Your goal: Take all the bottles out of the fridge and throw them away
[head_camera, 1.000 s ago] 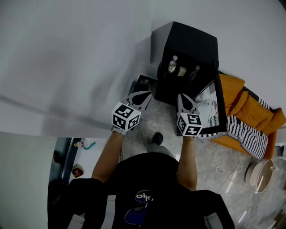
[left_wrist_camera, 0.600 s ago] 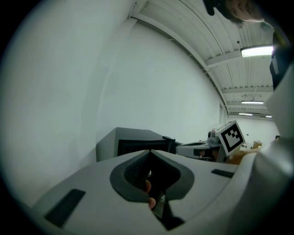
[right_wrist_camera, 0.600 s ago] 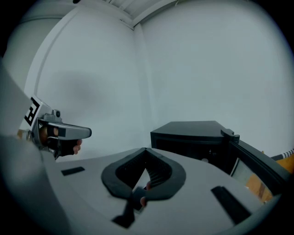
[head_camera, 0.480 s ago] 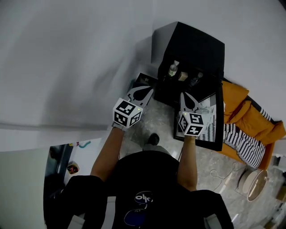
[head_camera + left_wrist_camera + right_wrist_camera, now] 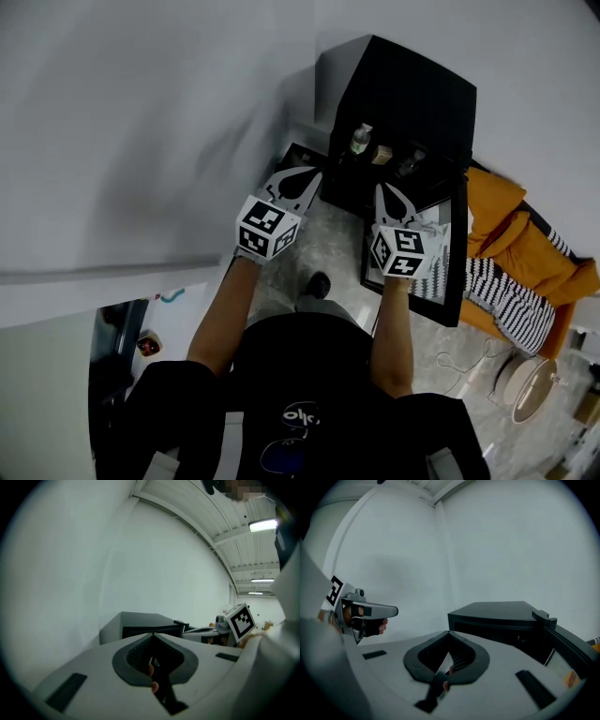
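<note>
Out front on the left, the left gripper [image 5: 309, 174] hangs over the grey floor [image 5: 328, 244], with its marker cube toward the person and its tip aimed at the fridge's lower left corner. Its jaws are pressed together with nothing between them; its own view shows the two tips meeting. Just beyond the tip, a low black box [image 5: 302, 156] sits on the floor beside the fridge.

The fridge [image 5: 412, 84] is black, stands against the white wall [image 5: 141, 122], and is open. Inside it, from left to right, are a clear bottle [image 5: 359, 139] standing upright near the left wall, a small tan thing [image 5: 381, 153] I cannot identify, and a dark bottle [image 5: 409, 161] toward the right.

The right gripper [image 5: 381, 190] is held beside the left one, well apart from it, with its tip near the fridge's front edge. Its jaws are likewise closed and empty. The door [image 5: 459, 281] swings out to the right, past the right gripper. Farther right lies an orange cushion [image 5: 525, 244] with a striped cloth [image 5: 511, 281] on it.
</note>
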`<state>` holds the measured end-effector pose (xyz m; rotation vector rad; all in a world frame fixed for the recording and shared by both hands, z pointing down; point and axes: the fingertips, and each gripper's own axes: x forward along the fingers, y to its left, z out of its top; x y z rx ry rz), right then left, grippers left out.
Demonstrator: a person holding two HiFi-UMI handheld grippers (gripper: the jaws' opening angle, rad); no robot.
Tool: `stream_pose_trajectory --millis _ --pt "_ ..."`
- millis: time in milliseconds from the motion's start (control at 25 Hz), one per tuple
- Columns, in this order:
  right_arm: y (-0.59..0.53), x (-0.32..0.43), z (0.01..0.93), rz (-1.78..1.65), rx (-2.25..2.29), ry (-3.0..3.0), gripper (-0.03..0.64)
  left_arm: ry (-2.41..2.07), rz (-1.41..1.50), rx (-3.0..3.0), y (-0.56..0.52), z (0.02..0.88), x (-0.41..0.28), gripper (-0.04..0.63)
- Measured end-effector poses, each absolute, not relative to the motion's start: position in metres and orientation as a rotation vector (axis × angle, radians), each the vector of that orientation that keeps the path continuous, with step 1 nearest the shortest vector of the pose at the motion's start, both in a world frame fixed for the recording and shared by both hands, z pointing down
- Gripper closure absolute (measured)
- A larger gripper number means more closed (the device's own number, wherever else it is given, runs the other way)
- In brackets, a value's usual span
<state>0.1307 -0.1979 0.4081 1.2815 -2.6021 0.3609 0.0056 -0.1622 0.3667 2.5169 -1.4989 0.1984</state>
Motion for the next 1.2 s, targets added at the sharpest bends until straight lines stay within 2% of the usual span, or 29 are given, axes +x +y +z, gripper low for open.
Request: stream_pose_trajectory --millis 560,1200 --pt "-0.220 0.122 0.417 0.336 1.265 -2.603 0.617 -1.458 0.184 2.552 -0.205 0.367 0.004 0.594" --pt "-0.222 0.089 0.440 0.377 1.466 -2.497 0.617 -1.132 0.207 2.673 -0.221 0.406 -0.015 0.594"
